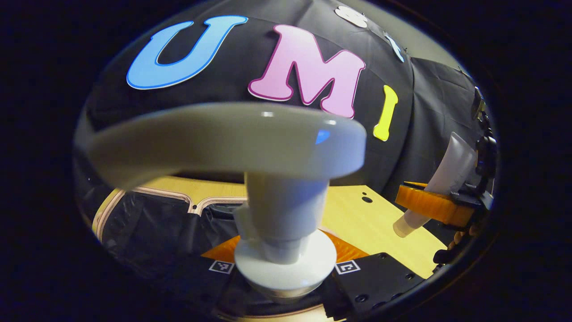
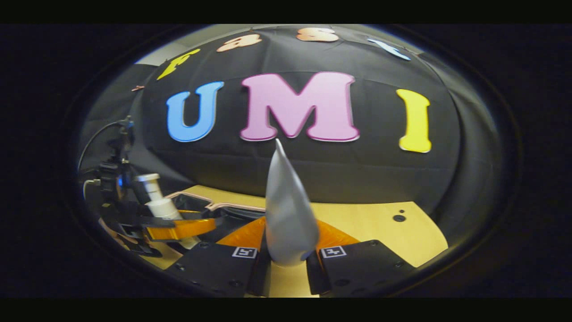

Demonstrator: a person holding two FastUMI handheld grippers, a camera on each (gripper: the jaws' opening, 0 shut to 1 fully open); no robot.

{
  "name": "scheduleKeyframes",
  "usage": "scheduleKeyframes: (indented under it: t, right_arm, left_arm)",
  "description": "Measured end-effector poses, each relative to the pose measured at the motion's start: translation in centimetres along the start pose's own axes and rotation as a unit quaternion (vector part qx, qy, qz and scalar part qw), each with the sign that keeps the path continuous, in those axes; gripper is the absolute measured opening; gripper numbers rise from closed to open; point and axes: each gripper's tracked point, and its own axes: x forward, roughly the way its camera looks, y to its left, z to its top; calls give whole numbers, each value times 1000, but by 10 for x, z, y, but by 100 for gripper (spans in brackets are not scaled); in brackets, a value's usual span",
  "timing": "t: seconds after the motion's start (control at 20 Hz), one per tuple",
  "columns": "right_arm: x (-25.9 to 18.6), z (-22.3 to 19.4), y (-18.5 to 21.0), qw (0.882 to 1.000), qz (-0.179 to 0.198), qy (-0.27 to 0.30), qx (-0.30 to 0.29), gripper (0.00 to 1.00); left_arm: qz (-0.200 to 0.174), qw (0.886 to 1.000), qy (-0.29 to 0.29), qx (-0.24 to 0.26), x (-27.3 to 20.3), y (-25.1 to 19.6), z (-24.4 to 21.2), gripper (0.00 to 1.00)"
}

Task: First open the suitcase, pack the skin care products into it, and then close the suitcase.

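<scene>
Each claw pinches one product clear above the wooden surface (image 2: 415,237), left claw (image 1: 286,268) a pump bottle (image 1: 281,197), right claw (image 2: 286,264) a grey tube (image 2: 286,210), presumably bound for the open suitcase (image 1: 147,219) at its far-left edge

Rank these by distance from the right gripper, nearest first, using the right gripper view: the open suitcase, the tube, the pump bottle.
1. Tube: clamped in the right gripper.
2. Open suitcase: just beyond, on the table.
3. Pump bottle: far left, held by the left gripper.
</scene>
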Motion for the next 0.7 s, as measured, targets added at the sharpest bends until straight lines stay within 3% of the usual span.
scheduleKeyframes:
  t: [0.1,0.15,0.25,0.3,0.35,0.4,0.5,0.65,0.7]
  right_arm:
    - [14,-8,33,999,32,13,3,41]
    - [22,-15,46,999,45,26,11,32]
    - [34,-23,61,997,63,42,20,36]
    - [38,-25,64,997,65,46,18,41]
    - [42,-27,64,996,67,48,17,31]
    - [47,-30,65,996,68,51,20,36]
    - [52,-37,61,995,67,63,32,36]
    - [58,-50,48,993,63,87,43,36]
    - [58,-53,45,993,63,90,42,36]
  left_arm:
    - [3,999,35,-11,7,14,-10,66]
    - [9,998,54,-10,15,22,-18,65]
    - [27,995,91,1,30,36,-33,66]
    - [38,993,109,4,35,43,-39,66]
    - [46,992,121,5,42,46,-43,66]
    - [59,989,138,3,47,50,-50,65]
    - [86,981,175,-6,56,64,-69,66]
    - [101,978,176,-49,60,76,-70,64]
    - [105,978,168,-60,59,78,-62,73]
